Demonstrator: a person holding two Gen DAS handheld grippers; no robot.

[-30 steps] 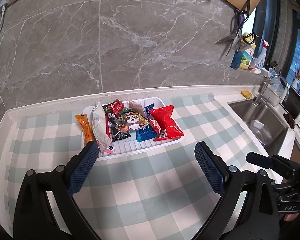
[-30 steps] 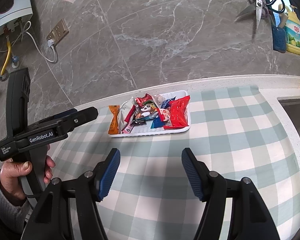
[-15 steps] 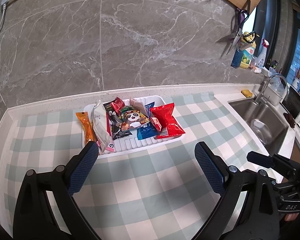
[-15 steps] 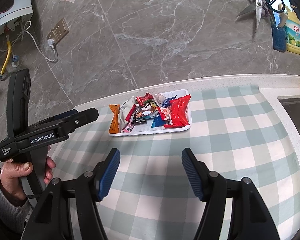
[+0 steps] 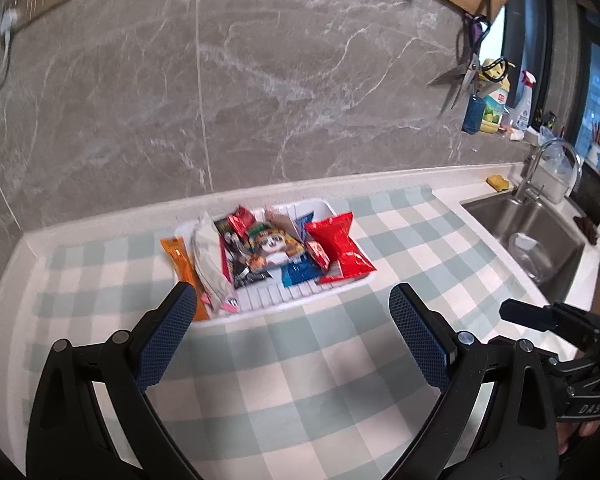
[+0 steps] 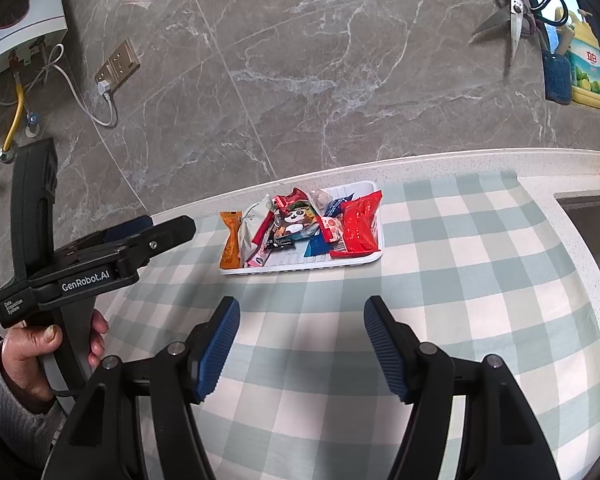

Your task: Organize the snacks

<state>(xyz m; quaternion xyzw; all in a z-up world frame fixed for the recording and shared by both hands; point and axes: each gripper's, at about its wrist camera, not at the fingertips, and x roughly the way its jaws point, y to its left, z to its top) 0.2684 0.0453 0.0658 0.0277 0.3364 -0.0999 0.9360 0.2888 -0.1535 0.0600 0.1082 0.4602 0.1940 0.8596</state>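
On the checked cloth [image 6: 440, 240], both grippers, left [image 5: 288, 300] and right [image 6: 302, 312], are hovering spread and empty near the snack tray [image 6: 324, 265].

Left tongs [image 5: 288, 320] spread wide and empty, right tongs [image 6: 302, 334] likewise, both angled downward

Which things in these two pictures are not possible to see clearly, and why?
- Snacks low in the white tray: both views, covered by the panda packet and its neighbours.
- Print on the packets: too small; blurred in the left wrist view.
- Sink: right wrist view, cut by the edge.
- Right claw: left wrist view, only partly in frame.
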